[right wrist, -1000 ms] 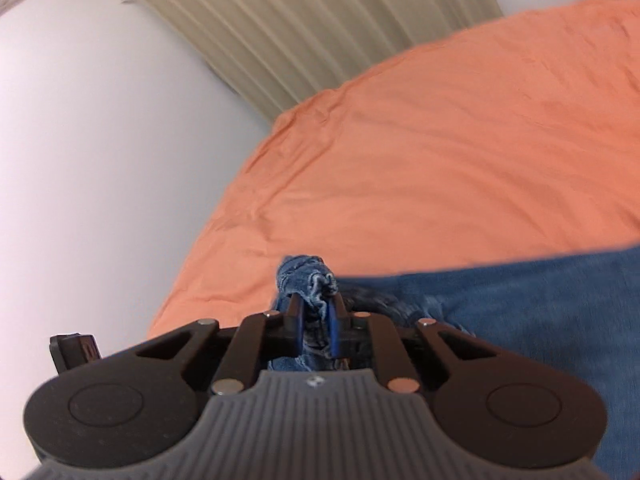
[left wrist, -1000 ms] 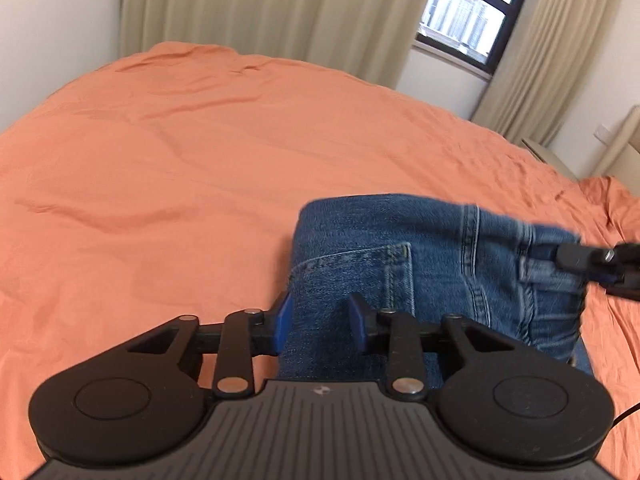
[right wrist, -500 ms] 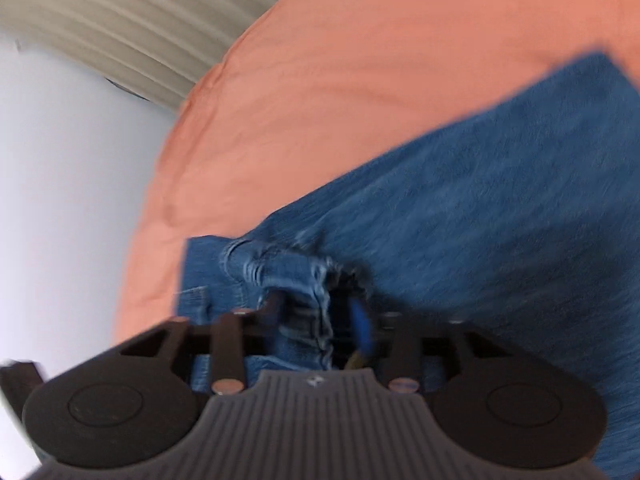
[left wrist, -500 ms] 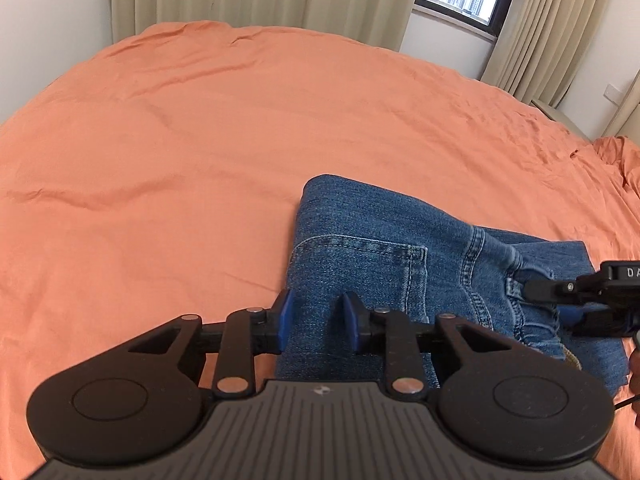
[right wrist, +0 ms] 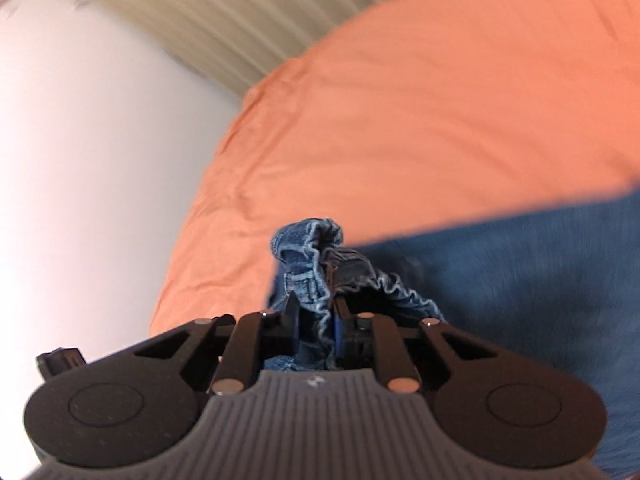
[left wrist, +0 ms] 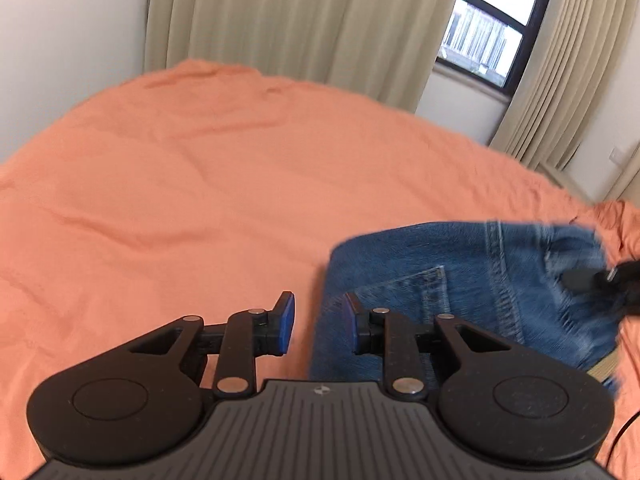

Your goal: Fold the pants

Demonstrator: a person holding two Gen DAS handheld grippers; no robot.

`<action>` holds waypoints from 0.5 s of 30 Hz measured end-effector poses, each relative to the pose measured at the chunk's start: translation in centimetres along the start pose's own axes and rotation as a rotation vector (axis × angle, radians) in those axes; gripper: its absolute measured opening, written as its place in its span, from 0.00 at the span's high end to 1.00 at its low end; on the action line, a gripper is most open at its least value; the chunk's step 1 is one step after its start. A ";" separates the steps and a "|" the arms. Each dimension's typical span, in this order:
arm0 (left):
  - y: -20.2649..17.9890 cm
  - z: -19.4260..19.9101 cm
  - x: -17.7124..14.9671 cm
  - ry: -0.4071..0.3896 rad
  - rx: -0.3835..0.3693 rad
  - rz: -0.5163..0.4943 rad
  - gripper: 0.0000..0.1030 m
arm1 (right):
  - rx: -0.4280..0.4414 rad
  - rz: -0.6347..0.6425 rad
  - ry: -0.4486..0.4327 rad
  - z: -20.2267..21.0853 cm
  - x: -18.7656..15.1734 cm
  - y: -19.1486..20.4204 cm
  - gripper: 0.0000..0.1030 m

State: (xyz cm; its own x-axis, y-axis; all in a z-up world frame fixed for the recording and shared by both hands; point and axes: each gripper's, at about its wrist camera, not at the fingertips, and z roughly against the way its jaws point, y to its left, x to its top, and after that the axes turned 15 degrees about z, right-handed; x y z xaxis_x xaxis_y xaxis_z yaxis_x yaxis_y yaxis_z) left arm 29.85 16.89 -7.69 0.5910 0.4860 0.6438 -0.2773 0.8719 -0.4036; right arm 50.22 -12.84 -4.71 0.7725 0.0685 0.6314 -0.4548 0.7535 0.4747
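The blue denim pants (left wrist: 460, 280) lie folded on the orange bed, back pocket up, low and right in the left wrist view. My left gripper (left wrist: 318, 322) is open and empty, its right finger over the pants' left edge. My right gripper (right wrist: 316, 320) is shut on a bunched hem of the pants (right wrist: 312, 252) and holds it lifted; it also shows at the right edge of the left wrist view (left wrist: 600, 280). The rest of the denim (right wrist: 520, 280) spreads to the right in the right wrist view.
The orange bedsheet (left wrist: 200, 180) covers the bed all around. Beige curtains (left wrist: 280, 20) and a window (left wrist: 488, 36) stand behind the bed. A white wall (right wrist: 80, 140) lies beyond the bed's left edge.
My left gripper has let go of the pants edge, opened and drawn back to the left. My right gripper keeps its hold and has lifted the bunched denim up again.
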 end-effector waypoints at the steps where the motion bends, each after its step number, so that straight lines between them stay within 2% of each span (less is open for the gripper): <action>1: -0.4 0.3 0.1 -0.004 -0.003 -0.010 0.72 | -0.017 0.028 -0.004 1.1 1.0 0.7 0.90; 4: -1.8 0.7 0.0 0.005 -0.014 -0.056 0.72 | -0.065 0.055 -0.018 4.7 2.9 1.0 0.90; 8: -4.0 0.3 -1.1 0.027 -0.039 -0.125 0.72 | -0.143 -0.001 -0.035 8.8 3.1 -2.4 0.90; 12: -6.0 -1.1 -2.8 0.074 -0.060 -0.178 0.72 | -0.211 -0.130 -0.038 10.9 0.1 -8.8 0.90; 15: -7.4 -2.6 -4.2 0.107 -0.051 -0.222 0.73 | -0.240 -0.218 -0.015 10.2 -3.1 -14.0 0.90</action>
State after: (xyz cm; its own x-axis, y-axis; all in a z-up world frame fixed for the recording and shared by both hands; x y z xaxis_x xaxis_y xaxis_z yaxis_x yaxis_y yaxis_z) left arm 31.36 8.26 -9.11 0.7106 0.2716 0.6490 -0.0947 0.9510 -0.2943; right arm 49.69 -30.34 -7.04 0.8325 -0.1197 0.5409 -0.1605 0.8824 0.4423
